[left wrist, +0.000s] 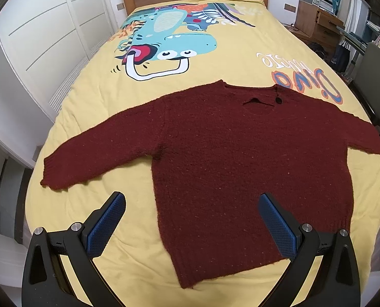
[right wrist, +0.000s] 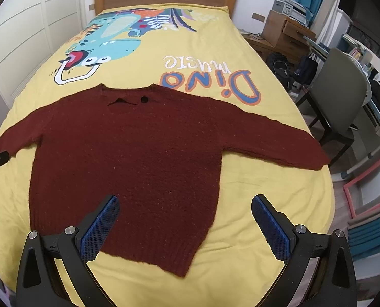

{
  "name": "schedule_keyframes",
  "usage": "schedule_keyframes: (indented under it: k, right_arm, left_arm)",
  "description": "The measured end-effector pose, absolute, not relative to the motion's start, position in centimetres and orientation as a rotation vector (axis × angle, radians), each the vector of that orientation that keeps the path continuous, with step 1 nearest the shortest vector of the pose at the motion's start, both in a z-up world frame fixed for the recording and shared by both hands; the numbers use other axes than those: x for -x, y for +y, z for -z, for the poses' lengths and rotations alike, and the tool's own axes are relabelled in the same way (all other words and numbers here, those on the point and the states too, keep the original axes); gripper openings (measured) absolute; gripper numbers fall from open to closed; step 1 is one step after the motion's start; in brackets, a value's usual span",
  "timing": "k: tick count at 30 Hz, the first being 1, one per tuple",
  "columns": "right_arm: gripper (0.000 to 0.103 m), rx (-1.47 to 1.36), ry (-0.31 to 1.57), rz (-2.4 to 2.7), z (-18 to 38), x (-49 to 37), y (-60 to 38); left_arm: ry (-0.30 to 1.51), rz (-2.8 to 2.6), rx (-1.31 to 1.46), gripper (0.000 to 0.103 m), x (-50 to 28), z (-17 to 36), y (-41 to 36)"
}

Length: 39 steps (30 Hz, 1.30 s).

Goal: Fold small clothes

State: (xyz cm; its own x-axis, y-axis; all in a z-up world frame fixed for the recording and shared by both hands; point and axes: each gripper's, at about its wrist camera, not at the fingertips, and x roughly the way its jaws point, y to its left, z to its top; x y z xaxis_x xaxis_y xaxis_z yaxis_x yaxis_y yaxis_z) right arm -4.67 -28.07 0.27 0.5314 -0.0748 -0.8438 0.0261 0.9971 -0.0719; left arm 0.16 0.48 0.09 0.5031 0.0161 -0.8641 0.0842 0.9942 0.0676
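— Nearest the lens, in the left wrist view, sits the left gripper (left wrist: 191, 213): its blue pads (left wrist: 105, 226) are spread wide with nothing between them, hanging over the lower part of the frame.

— And what lies ahead of it?

— The maroon sweater (left wrist: 228, 153), laid flat and face up on the yellow bedspread (left wrist: 92, 107). The left sleeve (left wrist: 98, 151) runs out to the left-middle of that frame, its cuff just above and left of the left pad. The hem's left corner sits at bottom centre, between the two pads.

— Moving across to the other view?

— The right gripper (right wrist: 185, 215) is splayed open too, empty. There the sweater's body fills the centre; its hem's right corner lies at bottom centre, and the right sleeve (right wrist: 271, 138) stretches to the right-middle edge.

— So which way does the garment run?

— Collar at the top of both frames, hem at the bottom, so the body's long axis points straight away from both tools, and the sleeves lie crosswise. I judge each gripper nearer its own sleeve, so a sleeve fold inward would fall to each side's own tool.
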Motion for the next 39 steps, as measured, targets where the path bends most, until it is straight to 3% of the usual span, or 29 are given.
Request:
schedule_keyframes:
  k: [39]
  right_arm:
    - [0.103,0.125,1.028,0.066,-0.5,5.06,-27.51]
  left_arm:
    - [1.034,0.071,-0.119,0.102,-0.37,-0.61,0.21]
